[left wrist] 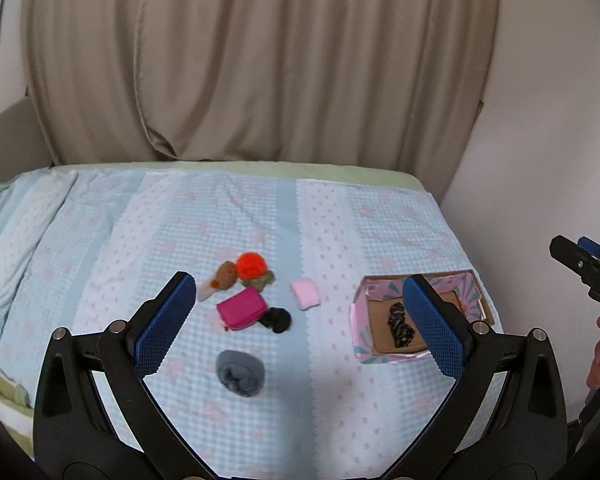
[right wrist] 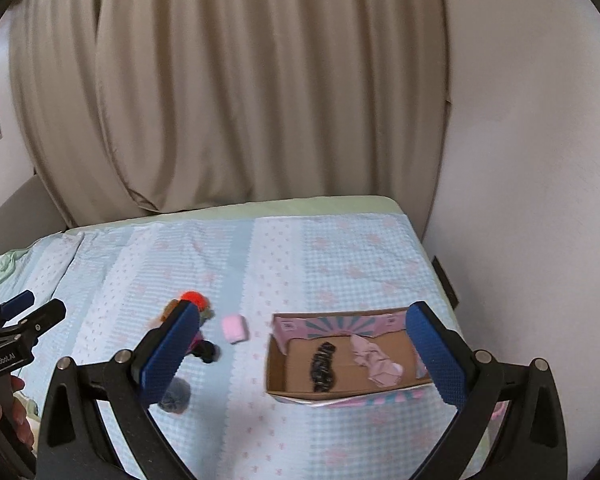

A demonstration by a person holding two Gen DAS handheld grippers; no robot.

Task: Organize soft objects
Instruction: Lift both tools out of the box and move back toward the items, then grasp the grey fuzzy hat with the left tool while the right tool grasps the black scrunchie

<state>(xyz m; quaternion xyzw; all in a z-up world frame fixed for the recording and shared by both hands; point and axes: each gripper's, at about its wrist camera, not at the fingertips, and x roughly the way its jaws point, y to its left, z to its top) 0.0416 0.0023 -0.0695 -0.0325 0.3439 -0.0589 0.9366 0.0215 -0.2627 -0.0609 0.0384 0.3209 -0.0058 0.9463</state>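
Soft items lie on the bed: a grey sock ball (left wrist: pixel 240 373), a magenta pouch (left wrist: pixel 241 307), a black scrunchie (left wrist: pixel 277 319), a pink roll (left wrist: pixel 305 293), an orange pompom (left wrist: pixel 252 265), a brown plush (left wrist: pixel 225 275) and a green scrunchie (left wrist: pixel 265 279). A cardboard box (right wrist: pixel 278 372) holds a black patterned cloth (right wrist: pixel 323 365) and a pink cloth (right wrist: pixel 374 359). My left gripper (left wrist: pixel 300 320) is open above the items, empty. My right gripper (right wrist: pixel 304 350) is open above the box's left side, empty.
The bed wears a light blue and pink checked cover (left wrist: pixel 180 216). A beige curtain (left wrist: pixel 260 60) hangs behind it. A white wall (right wrist: pixel 532 160) stands at the right, close to the box. Crumpled green fabric (right wrist: pixel 0 268) lies at the far left.
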